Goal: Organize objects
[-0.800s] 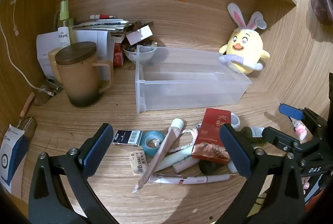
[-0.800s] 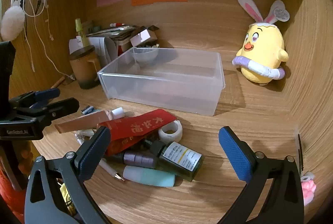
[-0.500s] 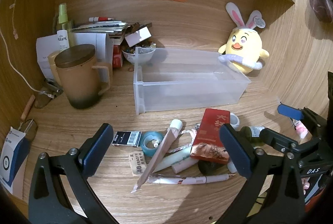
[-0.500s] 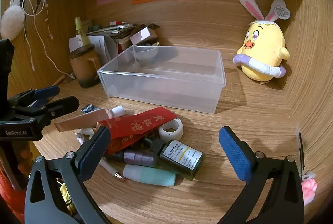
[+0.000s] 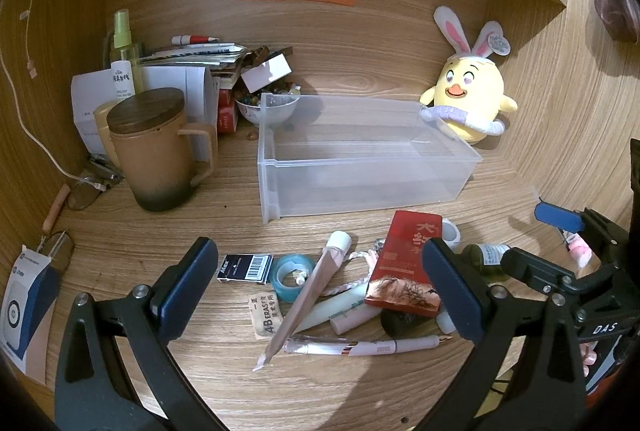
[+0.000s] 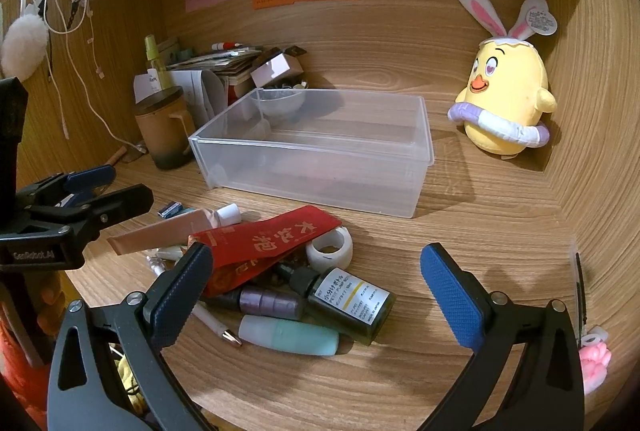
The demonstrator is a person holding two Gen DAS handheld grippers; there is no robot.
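Observation:
An empty clear plastic bin (image 5: 360,159) (image 6: 316,147) stands mid-desk. In front of it lies a heap of small items: a red packet (image 5: 408,267) (image 6: 272,243), a pinkish tube (image 5: 304,295) (image 6: 168,231), a blue tape roll (image 5: 292,273), an eraser (image 5: 264,313), a black staple box (image 5: 245,268), a pen (image 5: 368,347), a dark dropper bottle (image 6: 344,299), a mint tube (image 6: 288,339) and a white tape roll (image 6: 330,251). My left gripper (image 5: 320,291) hovers open above the heap. My right gripper (image 6: 316,291) hovers open over the bottles. Nothing is held.
A lidded brown mug (image 5: 156,151) stands left of the bin, with stacked papers, a spray bottle (image 5: 124,59) and a small bowl (image 5: 266,109) behind. A yellow bunny-eared plush (image 5: 468,103) (image 6: 508,107) sits at the back right. Wooden walls close in on the sides.
Both views have shifted only slightly; the scene sits a touch lower and nearer. No object has moved and both grippers stay open.

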